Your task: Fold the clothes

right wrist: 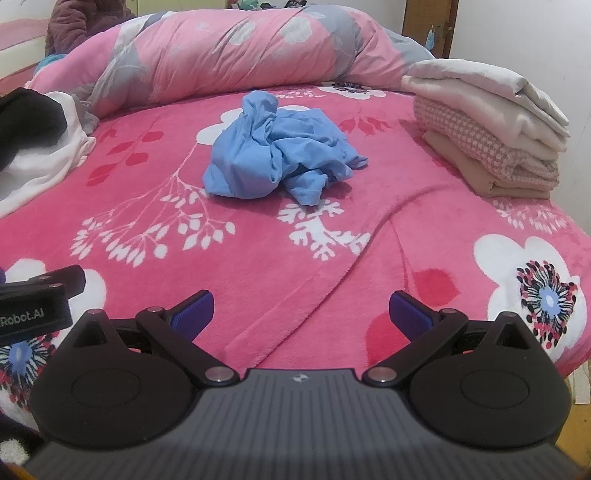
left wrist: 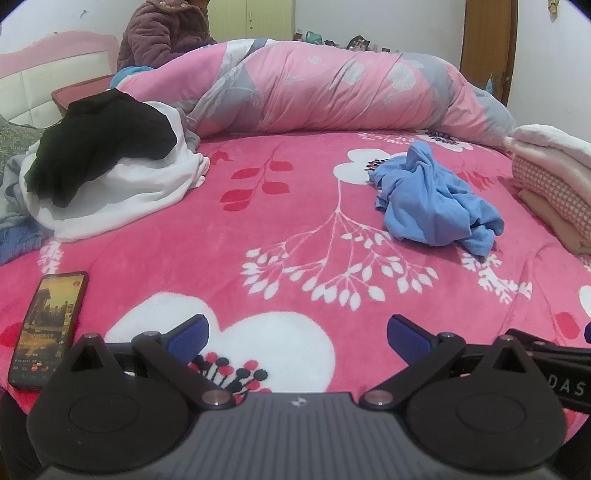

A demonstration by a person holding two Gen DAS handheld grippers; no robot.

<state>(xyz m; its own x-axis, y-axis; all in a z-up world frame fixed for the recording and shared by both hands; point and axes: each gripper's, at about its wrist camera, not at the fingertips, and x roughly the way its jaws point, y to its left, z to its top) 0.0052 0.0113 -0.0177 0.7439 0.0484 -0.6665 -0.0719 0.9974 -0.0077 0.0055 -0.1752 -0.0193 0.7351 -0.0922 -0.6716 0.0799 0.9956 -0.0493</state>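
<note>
The crumpled light-blue cotton garment (right wrist: 275,147) lies alone in a loose heap near the middle of the bed, on the bright pink fleece blanket printed with white flowers and red leaves (right wrist: 295,266), well apart from both grippers; it seems set out there so it has open room around it for spreading and folding. Behind it a long rolled pink-and-grey floral duvet (right wrist: 221,48) is pushed to the far side, probably to free that space. At the bed's right edge sits a neat stack of folded cream, pink-checked and tan textiles (right wrist: 491,133), likely finished pieces, while a jumbled pile of black and white clothes (left wrist: 99,166) waits at the left. A person in a quilted mauve jacket (left wrist: 162,33) sits beyond the duvet. A dark smartphone with a lit screen (left wrist: 48,328) rests face-up near the bed's front edge; its text is too small to read. The left gripper (left wrist: 297,332) and right gripper (right wrist: 301,312) both hover low over the blanket, blue-padded fingers (right wrist: 195,314) spread wide, holding nothing. Readable writing: "Robot.AI" and "DAS" on the grippers' bodies.
</note>
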